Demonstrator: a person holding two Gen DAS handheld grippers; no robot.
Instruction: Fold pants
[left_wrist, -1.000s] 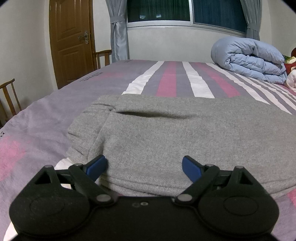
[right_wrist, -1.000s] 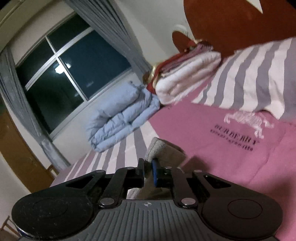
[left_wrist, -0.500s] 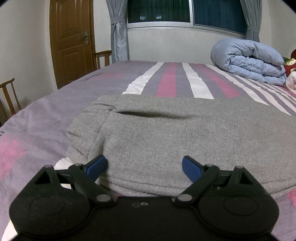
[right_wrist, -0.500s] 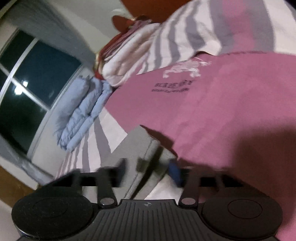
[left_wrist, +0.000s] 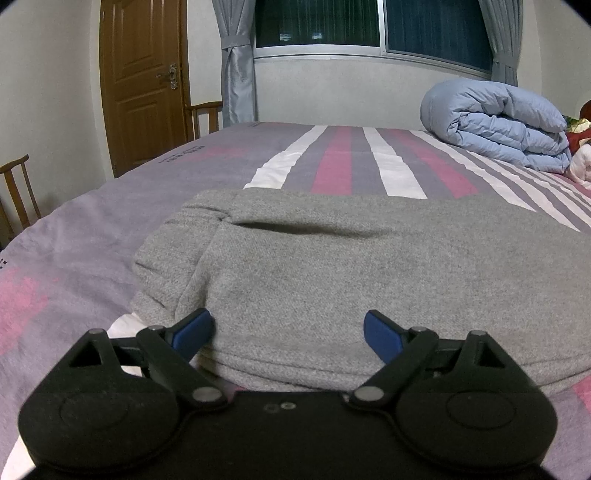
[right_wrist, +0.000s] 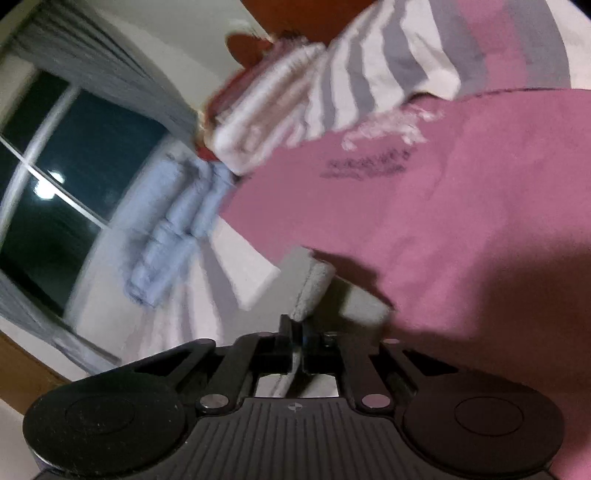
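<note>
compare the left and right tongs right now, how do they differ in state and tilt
The left tongs stand wide open over the grey pants, pinching nothing; the right tongs are shut on a grey edge of the pants. The left tongs sit level with the bed, while the right tongs' view is rolled sideways and blurred. Both have blue pads on black arms and both are at the same garment.

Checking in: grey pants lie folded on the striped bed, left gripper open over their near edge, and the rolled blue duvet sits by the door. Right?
Not quite. In the left wrist view the blue duvet sits under the window at the far right, well away from the door. The grey pants and open left gripper are as you say.
</note>
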